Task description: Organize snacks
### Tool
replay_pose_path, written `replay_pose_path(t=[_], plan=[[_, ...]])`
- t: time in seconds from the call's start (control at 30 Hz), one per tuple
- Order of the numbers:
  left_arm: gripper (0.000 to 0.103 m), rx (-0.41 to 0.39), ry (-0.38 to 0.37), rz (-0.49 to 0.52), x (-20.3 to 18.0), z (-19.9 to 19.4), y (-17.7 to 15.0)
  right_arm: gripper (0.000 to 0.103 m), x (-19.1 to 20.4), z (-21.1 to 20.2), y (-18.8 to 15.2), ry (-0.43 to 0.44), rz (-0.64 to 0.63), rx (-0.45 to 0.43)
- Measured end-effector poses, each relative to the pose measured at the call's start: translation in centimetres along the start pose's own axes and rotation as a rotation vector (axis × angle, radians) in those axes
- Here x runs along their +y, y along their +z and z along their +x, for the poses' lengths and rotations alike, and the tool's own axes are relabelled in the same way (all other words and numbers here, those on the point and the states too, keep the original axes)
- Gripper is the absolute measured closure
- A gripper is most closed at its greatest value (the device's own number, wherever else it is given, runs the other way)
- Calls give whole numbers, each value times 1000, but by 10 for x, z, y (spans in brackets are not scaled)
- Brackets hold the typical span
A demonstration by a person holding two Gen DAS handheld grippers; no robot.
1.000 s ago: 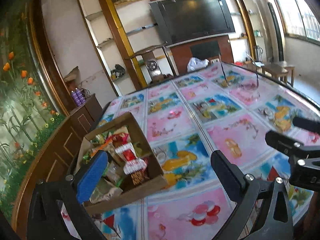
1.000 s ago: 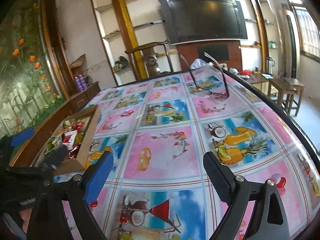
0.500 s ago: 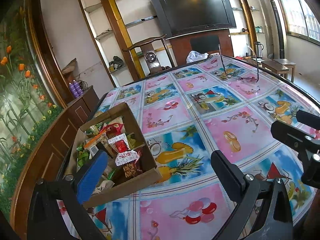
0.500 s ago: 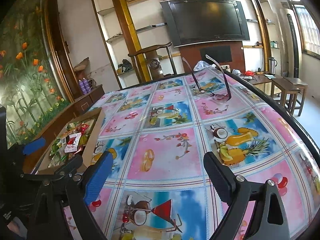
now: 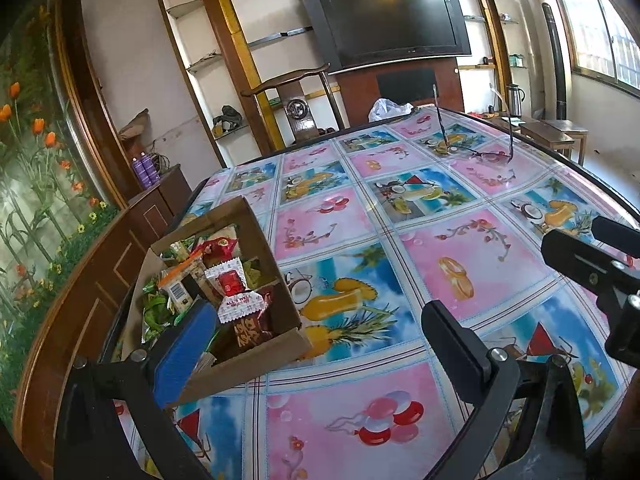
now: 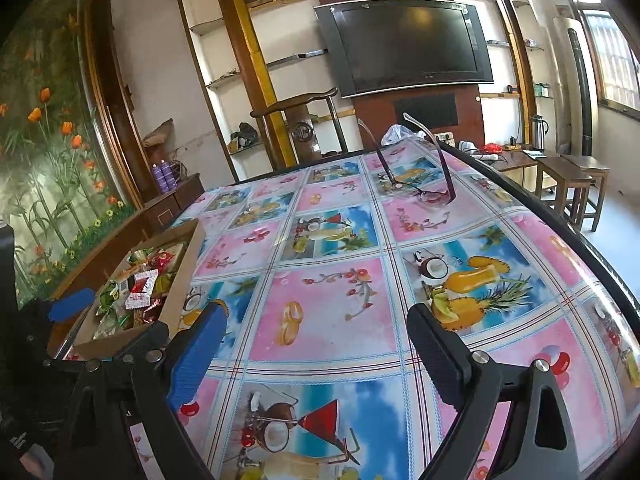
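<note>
Bright room around you, and a table (image 5: 344, 432) under a glossy cloth of pink and blue fruit-and-drink squares fills both views. Your snacks sit in an open cardboard box (image 5: 260, 240) at the table's left edge, and it's packed: a white-and-red sachet (image 5: 230, 282) on top near the middle, a red wrapper (image 5: 218, 246) behind it, green packets (image 5: 154, 312) along the left side, a dark brown pack (image 5: 248, 330) at the near corner. Your left gripper (image 5: 312, 340) hangs above the table with its jaws spread wide and nothing between them; the blue pad (image 5: 180, 354) overlaps the box's near left corner in the left view, though you can't tell whether it touches the cardboard. Over on the right view, the box (image 6: 182, 280) shows far left, and your right gripper (image 6: 316, 356) is also wide open and empty, poised over a pink square near the table's front, well apart from the box. Its blue pad (image 6: 196, 354) sits just right of the box's near corner. Farther out, a pair of glasses (image 6: 420, 194) rests lenses-down toward the far side of the table, arms sticking up. Beyond that, a wooden chair (image 6: 304, 120) is pulled up to the far edge, a big dark TV (image 6: 404, 46) hangs on the wall, and a flower mural (image 6: 44, 152) covers the left wall.
</note>
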State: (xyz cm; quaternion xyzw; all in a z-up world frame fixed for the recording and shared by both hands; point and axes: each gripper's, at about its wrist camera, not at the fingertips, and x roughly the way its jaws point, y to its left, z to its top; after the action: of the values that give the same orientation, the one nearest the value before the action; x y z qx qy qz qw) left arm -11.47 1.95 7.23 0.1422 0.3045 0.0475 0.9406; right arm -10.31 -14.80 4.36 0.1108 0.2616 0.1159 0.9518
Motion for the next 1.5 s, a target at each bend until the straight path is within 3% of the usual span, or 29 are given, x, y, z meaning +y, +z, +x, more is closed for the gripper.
replay_pose_path(t=[0.57,0.93,1.5], plan=[[0,26,-4,-48,3,14,-3,9,1,2,1,-18,-6,19],[0,74,-31,-148,16,25,-6,9,-3,2,1,-10,-4,20],[0,63,-4,-161,19,23,-7,9,0,2,2,-12,-4,17]])
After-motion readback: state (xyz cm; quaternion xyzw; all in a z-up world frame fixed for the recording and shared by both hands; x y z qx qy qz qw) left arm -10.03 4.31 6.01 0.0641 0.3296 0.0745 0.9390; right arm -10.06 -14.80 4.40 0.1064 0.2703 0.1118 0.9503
